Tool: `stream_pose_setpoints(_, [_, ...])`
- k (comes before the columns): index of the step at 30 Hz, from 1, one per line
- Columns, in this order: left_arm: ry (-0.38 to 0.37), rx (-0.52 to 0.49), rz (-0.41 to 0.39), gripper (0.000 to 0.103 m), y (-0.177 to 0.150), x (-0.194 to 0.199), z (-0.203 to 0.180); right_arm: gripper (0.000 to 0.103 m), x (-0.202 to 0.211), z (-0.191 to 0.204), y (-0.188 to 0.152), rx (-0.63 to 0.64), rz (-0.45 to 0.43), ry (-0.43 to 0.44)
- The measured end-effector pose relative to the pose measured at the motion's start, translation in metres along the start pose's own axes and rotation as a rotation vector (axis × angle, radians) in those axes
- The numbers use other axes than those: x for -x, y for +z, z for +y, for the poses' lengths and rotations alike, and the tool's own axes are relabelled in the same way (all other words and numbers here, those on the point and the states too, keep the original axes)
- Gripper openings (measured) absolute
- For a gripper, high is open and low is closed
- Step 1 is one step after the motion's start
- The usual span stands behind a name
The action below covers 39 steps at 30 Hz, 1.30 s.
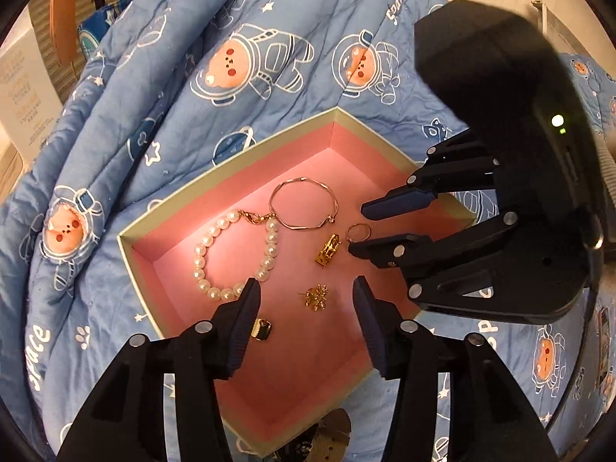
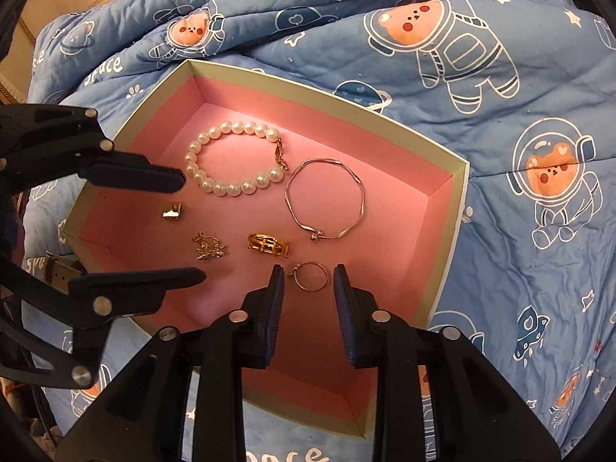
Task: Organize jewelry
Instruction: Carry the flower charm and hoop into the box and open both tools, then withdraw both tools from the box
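Pink lining covers the inside of an open box (image 2: 458, 192) that is set on a blue quilt (image 2: 500, 154) printed with astronaut bears. Six pieces of jewelry are laid on the box floor.

In the right wrist view, a pearl bracelet (image 2: 231, 159) is seen at 11 o'clock of the floor's middle, with a thin wavy bangle (image 2: 325, 200) just beside it at 2 o'clock. A gold clip (image 2: 172, 212) lies at 9 o'clock, a gold floral earring (image 2: 210, 250) at 7 o'clock and a chunky gold ring (image 2: 268, 246) near the middle. A thin ring (image 2: 312, 276) lies at 5 o'clock.

The right gripper (image 2: 308, 281) is held over the thin ring; its jaws are parted, with the ring between them and untouched by either pad. The left gripper (image 1: 306, 292) is held with its jaws released and spread wide; the floral earring lies between them, and nothing is grasped. No earlier picture is given.
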<state>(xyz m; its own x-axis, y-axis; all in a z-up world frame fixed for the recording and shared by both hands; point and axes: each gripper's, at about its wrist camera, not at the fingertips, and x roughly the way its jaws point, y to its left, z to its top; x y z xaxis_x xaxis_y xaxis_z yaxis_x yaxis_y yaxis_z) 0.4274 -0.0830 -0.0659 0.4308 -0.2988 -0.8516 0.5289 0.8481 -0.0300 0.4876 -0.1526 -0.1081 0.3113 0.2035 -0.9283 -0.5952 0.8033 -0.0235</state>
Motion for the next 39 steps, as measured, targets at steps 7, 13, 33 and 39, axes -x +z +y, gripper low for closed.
stream_pose_setpoints(7, [0.015, 0.098, -0.183, 0.085, -0.006, 0.065, 0.020, 0.048, 0.042, -0.003, -0.009, -0.078, -0.155, 0.037])
stream_pose_setpoints(13, [0.025, 0.219, -0.282, 0.096, -0.046, 0.106, 0.027, 0.063, 0.083, 0.008, -0.051, -0.157, -0.298, 0.067])
stream_pose_setpoints(33, [0.070, 0.250, -0.247, 0.096, -0.174, 0.098, -0.036, 0.063, 0.092, 0.086, -0.176, -0.214, -0.336, 0.079])
stream_pose_setpoints(39, [0.069, 0.258, -0.252, 0.096, -0.195, 0.096, -0.051, 0.062, 0.089, 0.099, -0.197, -0.201, -0.331, 0.077])
